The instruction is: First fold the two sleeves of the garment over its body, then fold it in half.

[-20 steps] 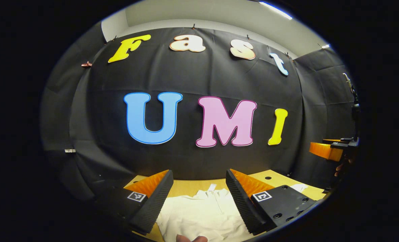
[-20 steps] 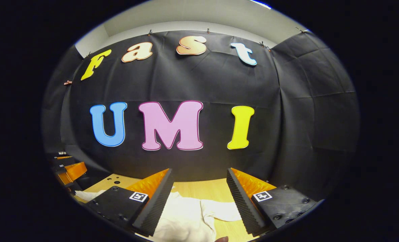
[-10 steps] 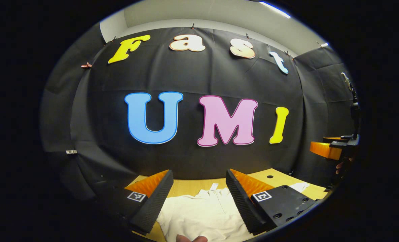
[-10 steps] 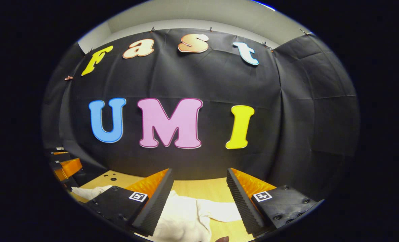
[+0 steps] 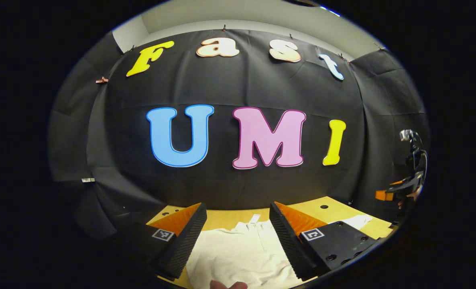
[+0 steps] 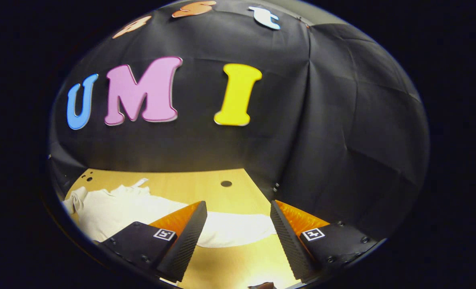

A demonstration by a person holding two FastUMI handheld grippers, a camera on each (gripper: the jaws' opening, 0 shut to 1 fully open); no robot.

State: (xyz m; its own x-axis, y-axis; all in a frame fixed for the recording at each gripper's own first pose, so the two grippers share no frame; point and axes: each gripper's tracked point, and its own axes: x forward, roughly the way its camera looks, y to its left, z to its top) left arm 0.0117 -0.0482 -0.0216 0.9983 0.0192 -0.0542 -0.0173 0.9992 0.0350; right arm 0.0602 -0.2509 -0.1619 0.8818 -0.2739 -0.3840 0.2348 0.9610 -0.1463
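A cream-white garment (image 5: 238, 253) lies flat on the wooden table (image 5: 230, 218), its collar and tag toward the wall. My left gripper (image 5: 238, 237) hovers open above its body, nothing between the fingers. In the right gripper view the garment (image 6: 113, 208) spreads to the left, and one sleeve (image 6: 238, 228) stretches right across the table. My right gripper (image 6: 238, 237) stands open just above that sleeve's end. The right gripper (image 5: 398, 188) also shows at the far right edge of the left gripper view, held by a hand.
The table (image 6: 206, 184) has small round holes (image 6: 226, 183) near its far side. The black booth wall stands close behind the table and wraps round the right side. A fingertip (image 5: 228, 285) shows at the bottom edge of the left gripper view.
My right gripper has tipped downward and swung right, bringing the table and the outstretched sleeve into view. The left gripper has barely moved. Both stay open.
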